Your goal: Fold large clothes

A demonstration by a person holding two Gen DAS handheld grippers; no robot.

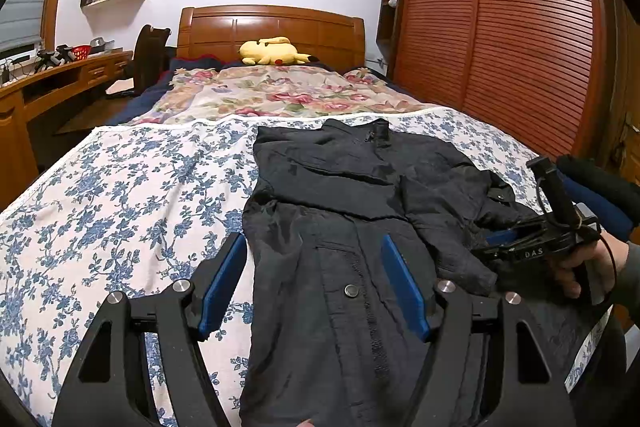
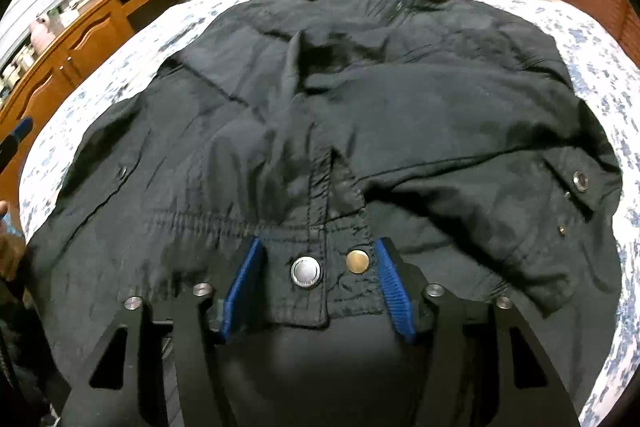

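Found the black padded nylon jacket spread front-up on the blue-flowered white bed sheet, collar toward the headboard, one sleeve folded across the chest. Caught the left gripper hovering over the jacket's lower front near its edge, jaws spread wide, nothing pinched between the blue pads. Saw the right gripper angled down at the bottom hem, jaws part-open, straddling the stitched hem tab with its silver and brass snaps. Looked flat and unpinched there, so no real hold yet.

Risks, judged from here:
- Could have closed on the tab's top layer alone, leaving the back panel behind and dragging the fold crooked.
- Could have bitten onto a metal snap rather than cloth, and slipped off the slick shell on lifting.
- With the left side unheld, might have pulled the hem up lopsided, skewing the whole jacket across the sheet.
- Might have tipped the folded sleeve back off the chest with a quick lift.
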